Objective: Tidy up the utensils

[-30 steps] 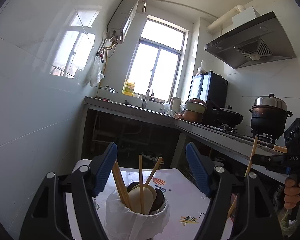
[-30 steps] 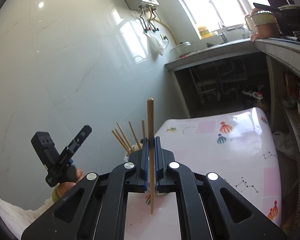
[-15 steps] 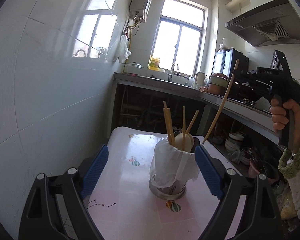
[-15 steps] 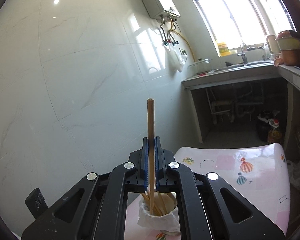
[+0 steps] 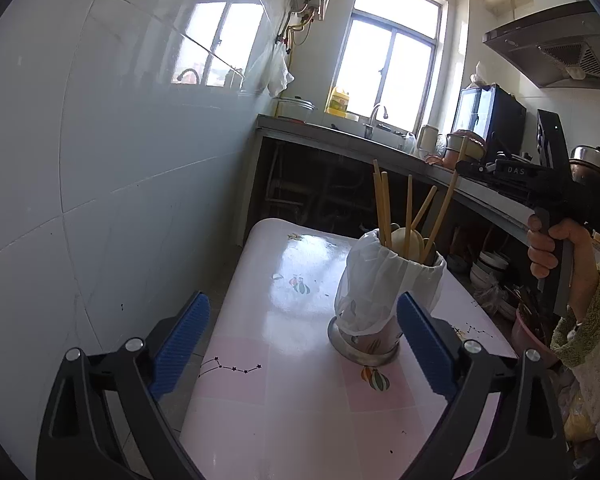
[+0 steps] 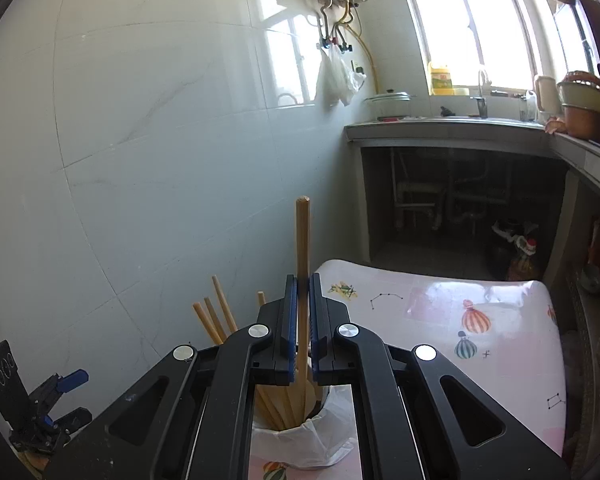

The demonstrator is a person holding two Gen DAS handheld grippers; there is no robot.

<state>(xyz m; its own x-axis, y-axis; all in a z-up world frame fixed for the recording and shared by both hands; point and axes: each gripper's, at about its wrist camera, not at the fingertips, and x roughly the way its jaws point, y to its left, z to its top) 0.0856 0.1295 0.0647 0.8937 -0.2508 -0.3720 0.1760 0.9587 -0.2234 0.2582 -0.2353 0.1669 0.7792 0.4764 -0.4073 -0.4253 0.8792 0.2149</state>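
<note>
A metal utensil cup (image 5: 384,300) lined with a white plastic bag stands on the pink patterned table (image 5: 300,400). Several wooden chopsticks and a pale spoon stand in it. My right gripper (image 6: 302,308) is shut on one wooden chopstick (image 6: 302,240), held upright, with its lower end inside the cup (image 6: 300,440). In the left wrist view the right gripper (image 5: 466,168) holds that chopstick (image 5: 444,208) above the cup's right side. My left gripper (image 5: 300,344) is open and empty, its blue pads (image 5: 180,344) either side of the cup and nearer me.
A tiled wall (image 5: 100,160) runs along the table's left. A counter (image 5: 380,140) with a sink, pots and a stove runs behind and to the right. Bowls (image 5: 488,264) sit on a shelf under it. The left gripper shows low left in the right wrist view (image 6: 48,412).
The right gripper has lowered the chopstick so its end is now inside the cup. The left gripper has drawn back and risen, so the cup now sits farther away.
</note>
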